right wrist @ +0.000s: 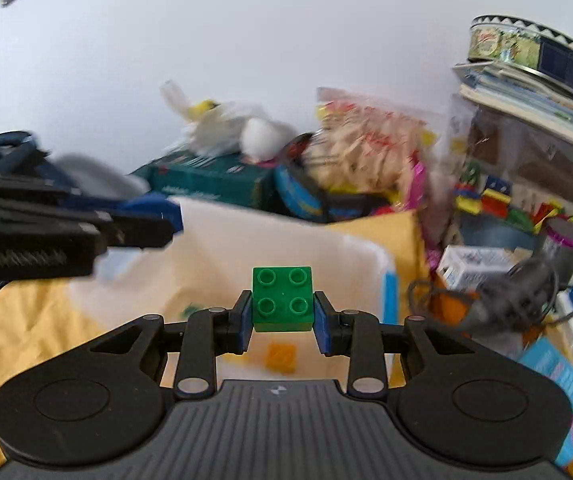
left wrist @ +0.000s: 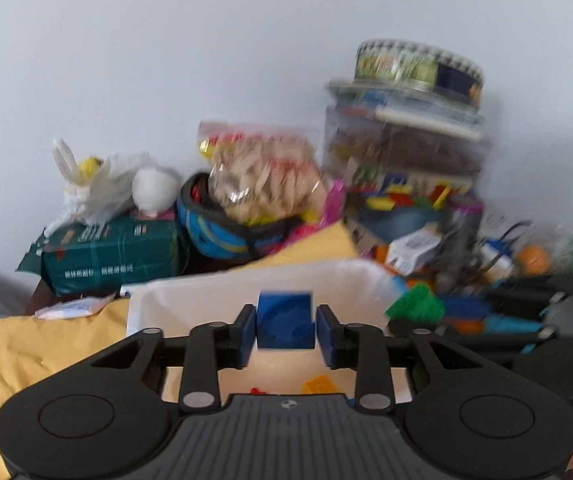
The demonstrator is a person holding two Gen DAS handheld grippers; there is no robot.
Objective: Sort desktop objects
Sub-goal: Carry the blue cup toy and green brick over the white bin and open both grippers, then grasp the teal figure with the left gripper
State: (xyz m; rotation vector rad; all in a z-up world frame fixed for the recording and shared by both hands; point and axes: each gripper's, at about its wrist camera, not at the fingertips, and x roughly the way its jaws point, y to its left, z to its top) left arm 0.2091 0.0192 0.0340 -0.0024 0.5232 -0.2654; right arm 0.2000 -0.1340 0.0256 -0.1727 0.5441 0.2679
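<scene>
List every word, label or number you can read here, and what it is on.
No text here can be read.
Green pack: pale rows of print, blurred.
White carton: dark print, too small.
Round tin: pictures and marks, illegible.
Light blue box: pink and white marks, blurred.

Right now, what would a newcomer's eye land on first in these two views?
The green studded brick clamped in the right tongs and the blue block between the left tongs, both over the white bin. Behind, a cluttered heap topped by a round tin.
</scene>
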